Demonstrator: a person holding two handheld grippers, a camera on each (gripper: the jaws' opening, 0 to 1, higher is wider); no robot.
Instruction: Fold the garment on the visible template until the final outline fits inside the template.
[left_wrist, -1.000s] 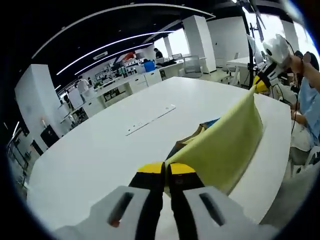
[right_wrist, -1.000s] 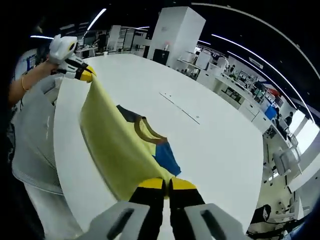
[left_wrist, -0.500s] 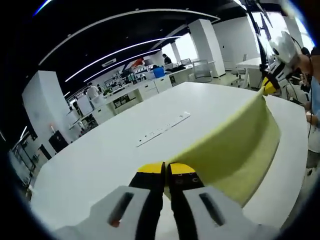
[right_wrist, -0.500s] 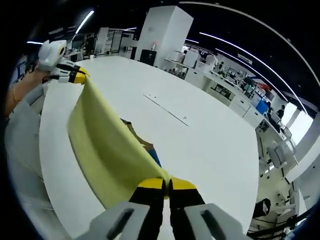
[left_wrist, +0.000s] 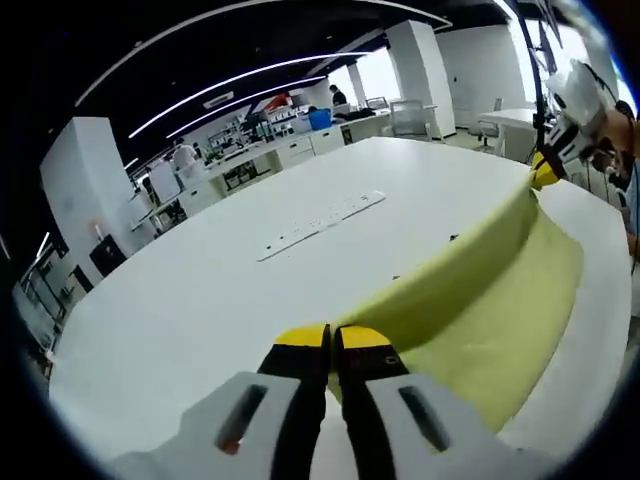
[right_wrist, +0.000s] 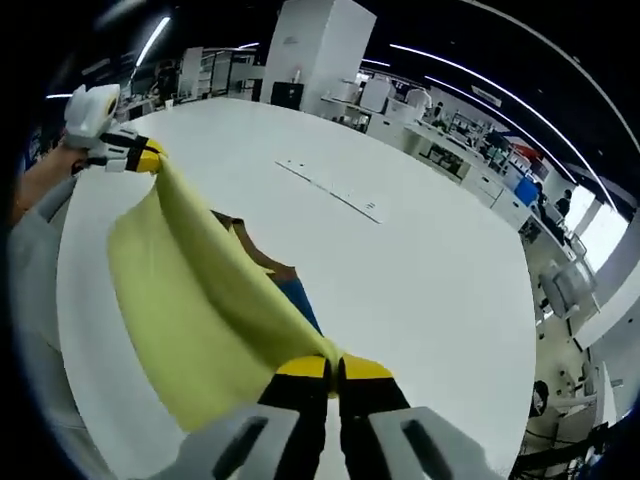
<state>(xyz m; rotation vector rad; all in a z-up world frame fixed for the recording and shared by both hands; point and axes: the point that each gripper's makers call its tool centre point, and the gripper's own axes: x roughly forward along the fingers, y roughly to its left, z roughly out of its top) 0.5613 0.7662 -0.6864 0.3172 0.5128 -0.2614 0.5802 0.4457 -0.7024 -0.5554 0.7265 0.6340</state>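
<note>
I see a broad white table (left_wrist: 200, 300) carrying the yellow garment (right_wrist: 190, 310), its lower part resting there; a long flat white strip (left_wrist: 320, 222) lies mid-table.

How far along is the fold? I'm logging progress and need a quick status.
Done: both grippers have pinched an edge of the yellow garment; the left gripper and right gripper are shut on it. In hand: that edge is stretched between them, raised above the white table, while the collar end lies flat. Left: laying it down and finishing the folds. No template outline can be made out.
</note>
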